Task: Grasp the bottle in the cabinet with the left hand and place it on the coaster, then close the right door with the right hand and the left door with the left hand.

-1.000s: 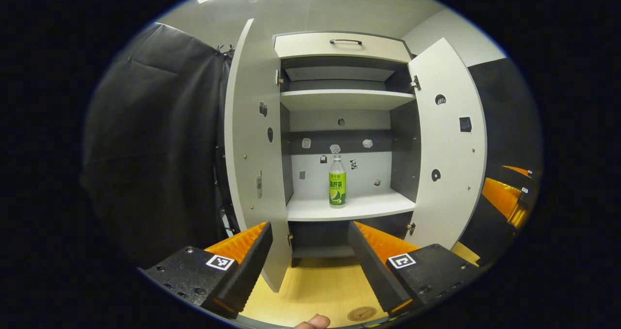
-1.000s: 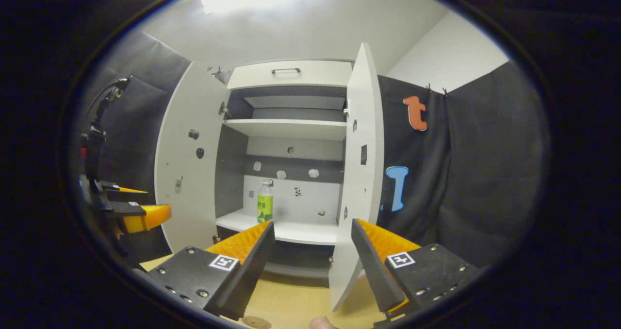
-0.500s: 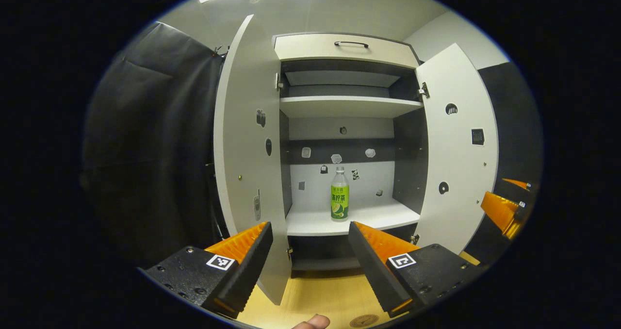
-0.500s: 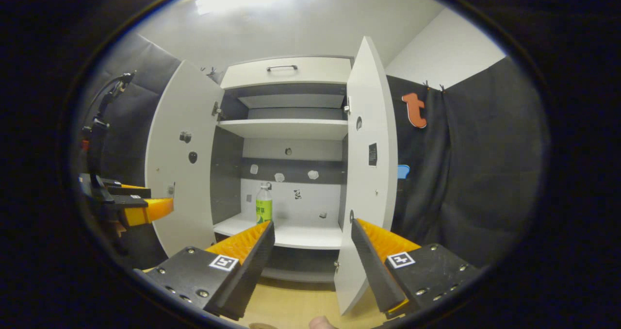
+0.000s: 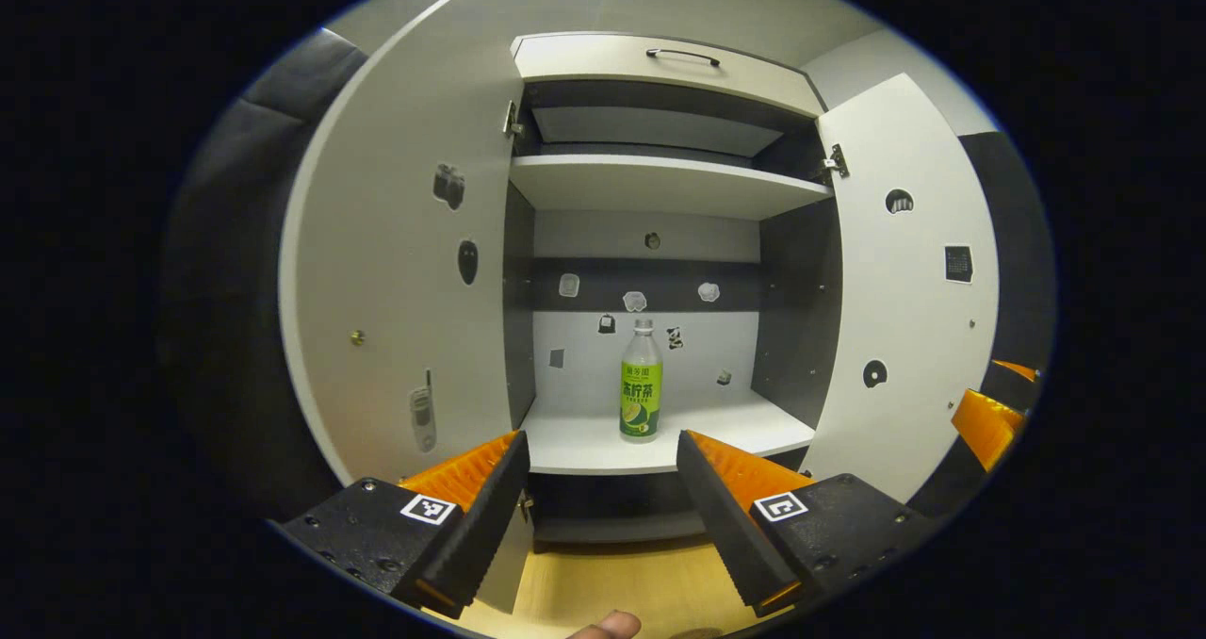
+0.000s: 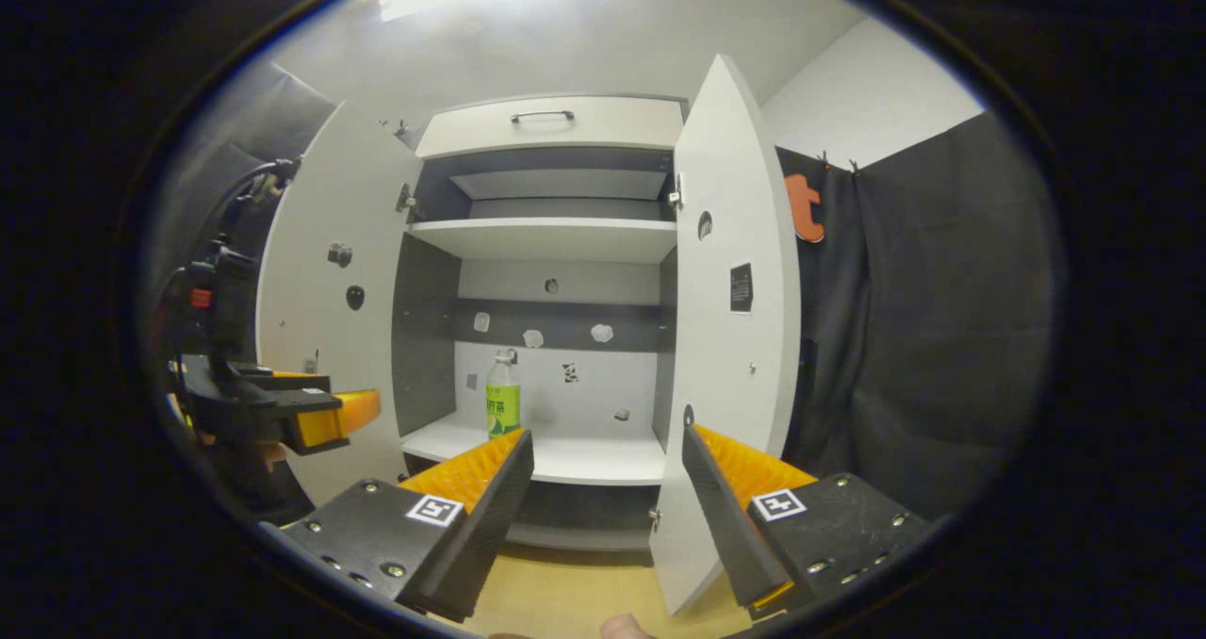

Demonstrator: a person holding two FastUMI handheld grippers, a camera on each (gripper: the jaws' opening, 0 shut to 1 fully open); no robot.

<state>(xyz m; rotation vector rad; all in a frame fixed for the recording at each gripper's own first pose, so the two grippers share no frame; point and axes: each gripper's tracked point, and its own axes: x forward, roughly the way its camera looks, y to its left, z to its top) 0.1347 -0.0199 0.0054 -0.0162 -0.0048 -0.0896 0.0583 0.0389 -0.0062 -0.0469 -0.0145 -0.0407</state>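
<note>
My left claw [image 5: 603, 488] is spread and empty short of the bottle [image 5: 641, 382] on its shelf [image 5: 584, 446], right claw [image 6: 608, 488] spread too; both doors open, nothing done yet.

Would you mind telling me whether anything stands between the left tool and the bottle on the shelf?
Nothing visible does: the left tool is open, both doors are swung wide, and the bottle stands alone on the bare shelf.

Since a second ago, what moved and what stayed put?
The left gripper moved closer to the white wooden cabinet, fingers open, nothing grasped. The green-labelled plastic bottle stayed upright on its shelf, both doors open. The right gripper edged forward, open.
</note>
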